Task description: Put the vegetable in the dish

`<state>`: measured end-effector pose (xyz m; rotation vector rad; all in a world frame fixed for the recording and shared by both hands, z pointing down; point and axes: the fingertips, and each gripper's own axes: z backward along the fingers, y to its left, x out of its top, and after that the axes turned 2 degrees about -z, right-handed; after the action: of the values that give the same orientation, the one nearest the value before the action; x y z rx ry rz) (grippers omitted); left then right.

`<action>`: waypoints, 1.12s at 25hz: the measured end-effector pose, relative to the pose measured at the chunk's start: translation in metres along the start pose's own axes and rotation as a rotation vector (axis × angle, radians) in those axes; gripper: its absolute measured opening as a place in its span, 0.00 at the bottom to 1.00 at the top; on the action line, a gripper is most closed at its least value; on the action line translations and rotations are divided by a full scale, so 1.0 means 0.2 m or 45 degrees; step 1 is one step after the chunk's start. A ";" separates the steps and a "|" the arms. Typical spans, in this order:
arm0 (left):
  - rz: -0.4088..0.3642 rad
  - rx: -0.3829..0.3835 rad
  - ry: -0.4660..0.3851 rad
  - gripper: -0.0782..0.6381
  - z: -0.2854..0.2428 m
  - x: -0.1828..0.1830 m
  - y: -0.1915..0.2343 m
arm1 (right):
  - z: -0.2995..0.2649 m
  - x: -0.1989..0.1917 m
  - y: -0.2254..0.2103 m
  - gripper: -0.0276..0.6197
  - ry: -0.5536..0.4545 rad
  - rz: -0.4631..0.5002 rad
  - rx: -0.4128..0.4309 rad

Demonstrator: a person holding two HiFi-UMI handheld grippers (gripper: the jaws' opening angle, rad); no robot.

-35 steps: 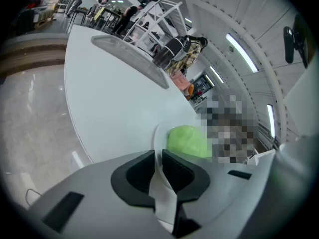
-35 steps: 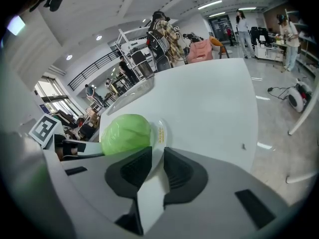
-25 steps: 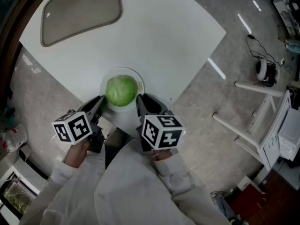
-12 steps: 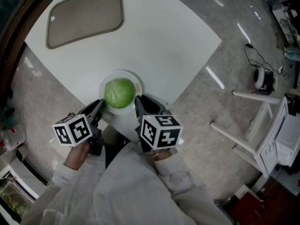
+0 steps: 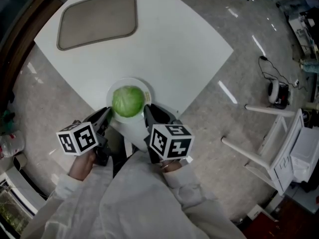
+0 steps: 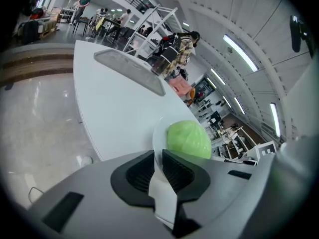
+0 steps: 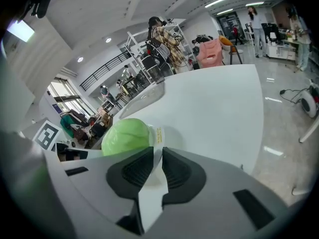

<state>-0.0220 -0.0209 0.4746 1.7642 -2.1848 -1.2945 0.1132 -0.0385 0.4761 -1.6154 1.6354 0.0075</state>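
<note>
A round green cabbage sits in a white dish over the near corner of the white table. My left gripper is shut on the dish's left rim and my right gripper on its right rim. In the left gripper view the rim of the dish is pinched in the left gripper, with the cabbage just beyond. In the right gripper view the rim of the dish is clamped the same way by the right gripper, and the cabbage lies to the left.
A grey-brown tray lies at the table's far left. The table's near corner ends just past the dish, with stone floor beyond. A white rack and a corded device are on the floor at right. People stand far off.
Both grippers have risen slightly with the dish and cabbage between them. Their hold on the rim looks the same. The head view has shifted a little over the table.
</note>
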 end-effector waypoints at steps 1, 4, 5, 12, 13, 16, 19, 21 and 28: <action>0.007 -0.010 -0.003 0.18 0.01 0.00 0.00 | 0.00 0.00 0.01 0.14 -0.003 0.001 0.002; 0.019 -0.037 -0.012 0.18 0.02 0.03 -0.01 | 0.00 0.03 0.03 0.14 -0.017 0.002 0.001; 0.013 -0.040 -0.018 0.18 0.02 0.04 -0.01 | 0.00 0.04 0.03 0.14 -0.022 0.000 0.000; -0.024 -0.070 -0.031 0.18 0.06 0.16 0.05 | -0.06 0.12 0.15 0.14 -0.048 -0.015 -0.004; -0.021 -0.073 -0.026 0.18 0.06 0.18 0.06 | -0.08 0.13 0.16 0.14 -0.049 -0.013 -0.007; -0.014 -0.078 -0.021 0.18 0.08 0.24 0.12 | -0.13 0.17 0.22 0.14 -0.057 -0.011 -0.018; -0.015 -0.085 -0.017 0.18 0.09 0.32 0.16 | -0.19 0.22 0.27 0.14 -0.068 -0.020 -0.020; -0.019 -0.088 -0.012 0.18 0.09 0.38 0.20 | -0.24 0.24 0.31 0.14 -0.072 -0.028 -0.024; -0.057 -0.105 0.012 0.18 0.07 0.62 0.31 | -0.40 0.40 0.42 0.14 -0.085 -0.024 -0.055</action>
<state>-0.1212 -0.1148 0.4494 1.7949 -2.0672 -1.3616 0.0132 -0.1317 0.4431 -1.6455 1.5790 0.0864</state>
